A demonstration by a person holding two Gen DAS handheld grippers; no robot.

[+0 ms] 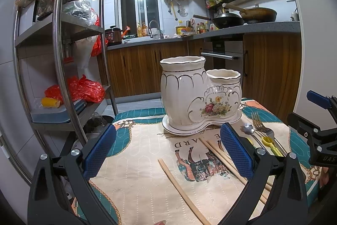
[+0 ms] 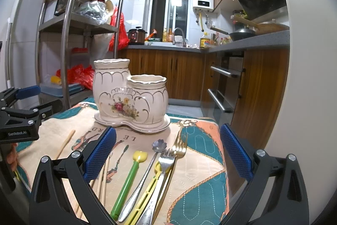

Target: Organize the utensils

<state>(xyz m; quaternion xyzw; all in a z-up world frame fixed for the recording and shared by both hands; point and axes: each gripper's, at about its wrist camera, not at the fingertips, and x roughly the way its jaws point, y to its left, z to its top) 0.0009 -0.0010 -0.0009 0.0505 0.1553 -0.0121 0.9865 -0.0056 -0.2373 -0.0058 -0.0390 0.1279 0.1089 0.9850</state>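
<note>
Blue-padded, the left hand-held gripper (image 1: 168, 149) and right hand-held gripper (image 2: 168, 150) both gape wide apart, holding nothing above the utensils.

A white ceramic holder (image 1: 200, 96) stands on a quilted cloth (image 1: 137, 172); chopsticks (image 1: 181, 189) lie before it, a fork (image 1: 262, 127) to its right, between the left gripper's (image 1: 168, 151) spread fingers.

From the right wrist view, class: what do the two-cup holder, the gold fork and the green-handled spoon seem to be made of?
Holder: glazed ceramic, apparently; glossy cream surface, gilt lines, painted flowers.
Gold fork: metal with a gold-toned finish; it shines.
Green-handled spoon: likely plastic; flat, matte, saturated colour.
</note>
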